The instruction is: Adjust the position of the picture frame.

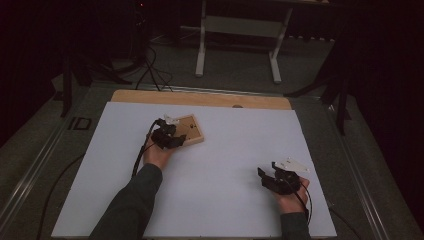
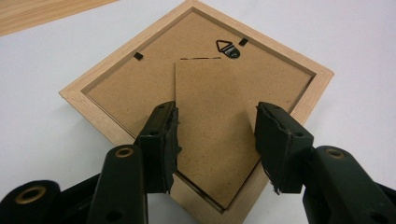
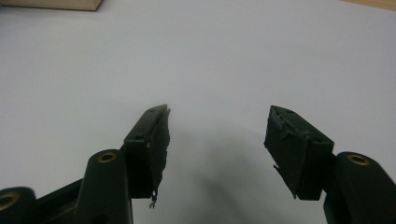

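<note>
The white-covered bench (image 1: 225,165) carries a wooden picture frame (image 2: 140,70) lying face down, left of centre in the high view. The left claw (image 2: 215,135) stands wide, jaws flanking the frame's fold-out cardboard stand (image 2: 215,116), gripping nothing. At lower right, the right claw (image 3: 217,140) gapes, released, over bare bench.

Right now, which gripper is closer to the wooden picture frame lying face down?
Left. The left gripper hovers right over the picture frame, its open jaws on either side of the stand flap. The right gripper sits far off, over bare white sheet.
</note>
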